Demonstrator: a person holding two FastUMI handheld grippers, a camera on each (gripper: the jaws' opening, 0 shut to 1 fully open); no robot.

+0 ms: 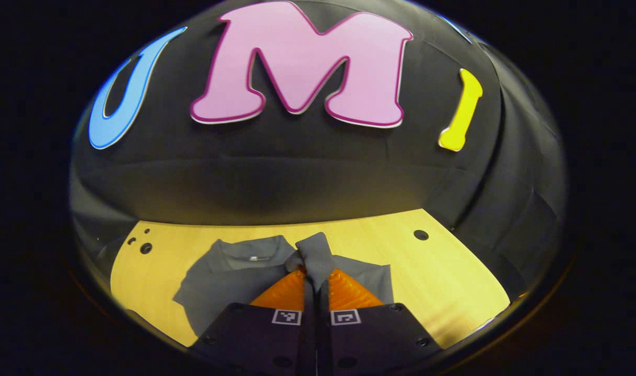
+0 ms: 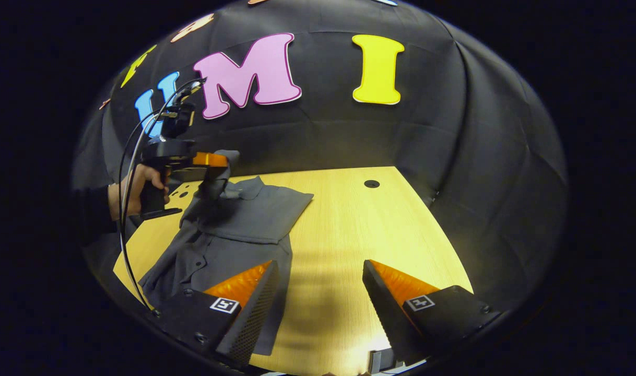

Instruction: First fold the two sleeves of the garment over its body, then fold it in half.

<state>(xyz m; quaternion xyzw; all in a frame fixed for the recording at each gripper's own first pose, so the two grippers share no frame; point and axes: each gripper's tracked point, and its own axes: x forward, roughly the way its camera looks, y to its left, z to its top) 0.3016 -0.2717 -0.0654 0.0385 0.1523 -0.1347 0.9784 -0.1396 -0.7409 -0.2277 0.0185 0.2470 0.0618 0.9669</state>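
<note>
Grey garment (image 2: pixel 234 230) on the wooden surface (image 2: pixel 360 230), left tongs (image 1: pixel 316 279) clamped on a raised sleeve (image 1: pixel 316 253), right tongs (image 2: pixel 320 292) apart above the surface

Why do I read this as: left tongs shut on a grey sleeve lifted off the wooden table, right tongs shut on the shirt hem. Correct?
Not quite: the right tongs stand open over the bare table, gripping nothing, per the right gripper view. The left tongs are indeed shut on the lifted grey sleeve.
</note>
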